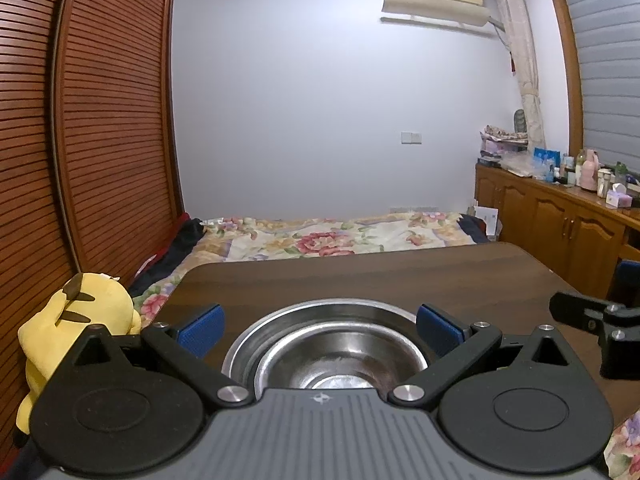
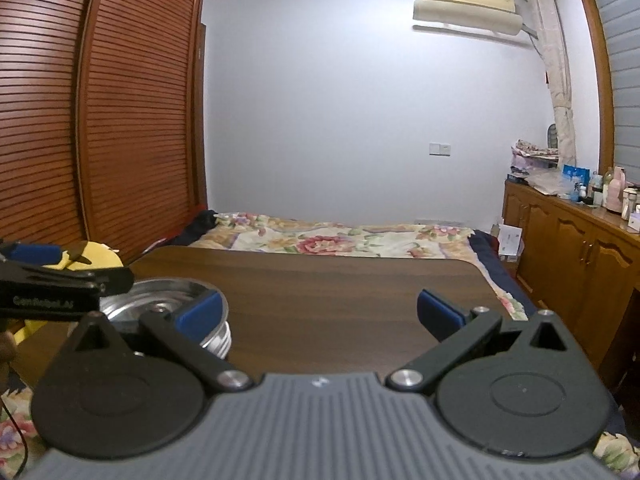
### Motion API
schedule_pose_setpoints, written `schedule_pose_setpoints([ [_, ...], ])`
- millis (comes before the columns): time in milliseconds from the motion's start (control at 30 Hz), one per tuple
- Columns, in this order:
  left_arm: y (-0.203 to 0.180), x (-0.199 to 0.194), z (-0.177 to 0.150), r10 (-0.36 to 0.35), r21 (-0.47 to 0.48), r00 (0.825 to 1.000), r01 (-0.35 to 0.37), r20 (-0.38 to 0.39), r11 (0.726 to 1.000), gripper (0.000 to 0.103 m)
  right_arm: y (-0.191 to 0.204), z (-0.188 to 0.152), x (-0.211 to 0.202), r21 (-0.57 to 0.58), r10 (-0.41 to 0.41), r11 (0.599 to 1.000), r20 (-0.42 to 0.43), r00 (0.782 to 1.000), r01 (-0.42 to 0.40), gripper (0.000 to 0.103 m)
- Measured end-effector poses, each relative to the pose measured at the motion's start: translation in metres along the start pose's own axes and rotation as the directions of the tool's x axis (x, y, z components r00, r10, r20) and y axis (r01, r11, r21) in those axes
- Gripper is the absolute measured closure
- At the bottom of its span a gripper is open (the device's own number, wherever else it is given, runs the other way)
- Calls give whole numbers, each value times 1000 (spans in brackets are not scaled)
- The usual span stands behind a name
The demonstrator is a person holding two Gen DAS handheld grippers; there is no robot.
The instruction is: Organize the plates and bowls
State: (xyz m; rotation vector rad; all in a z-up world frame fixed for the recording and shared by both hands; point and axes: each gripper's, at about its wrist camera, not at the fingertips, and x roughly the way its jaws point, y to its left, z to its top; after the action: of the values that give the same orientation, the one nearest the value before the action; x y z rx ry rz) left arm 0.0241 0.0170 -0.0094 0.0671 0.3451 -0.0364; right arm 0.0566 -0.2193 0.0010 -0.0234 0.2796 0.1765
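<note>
- Table (image 1: 360, 276): a dark wood top in front of me, bare on its far and right parts in both wrist views. It stands against a bed with a floral cover (image 1: 320, 238).
- Stack of steel bowls (image 1: 326, 344): it sits on the near left part of the table, upright, mouths facing up. In the right wrist view the stack (image 2: 168, 300) shows ribbed rims one under another at its side, so I judge several pieces are already nested. Being round, it has no long axis across the table; its only axis is the vertical one through the stack.
- Left gripper (image 1: 320, 326): I hold it over the stack, blue pads spread wide on either side of the rim, apparently touching nothing.
- Right gripper (image 2: 320, 314): its fingers are spread wide over bare table, holding nothing, just right of the stack.
- Progress: as far as the views show, the gathering looks largely done, since no loose plate or bowl appears elsewhere. Whether plates lie within the stack, or more pieces wait out of view, I cannot tell.
</note>
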Motion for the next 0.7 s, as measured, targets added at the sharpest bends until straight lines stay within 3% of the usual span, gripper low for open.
schedule_pose_setpoints([
  [700, 1, 11, -29, 2, -15, 998, -3, -69, 1000, 0, -7, -20, 8, 24, -31, 999, -62, 998, 32, 0],
])
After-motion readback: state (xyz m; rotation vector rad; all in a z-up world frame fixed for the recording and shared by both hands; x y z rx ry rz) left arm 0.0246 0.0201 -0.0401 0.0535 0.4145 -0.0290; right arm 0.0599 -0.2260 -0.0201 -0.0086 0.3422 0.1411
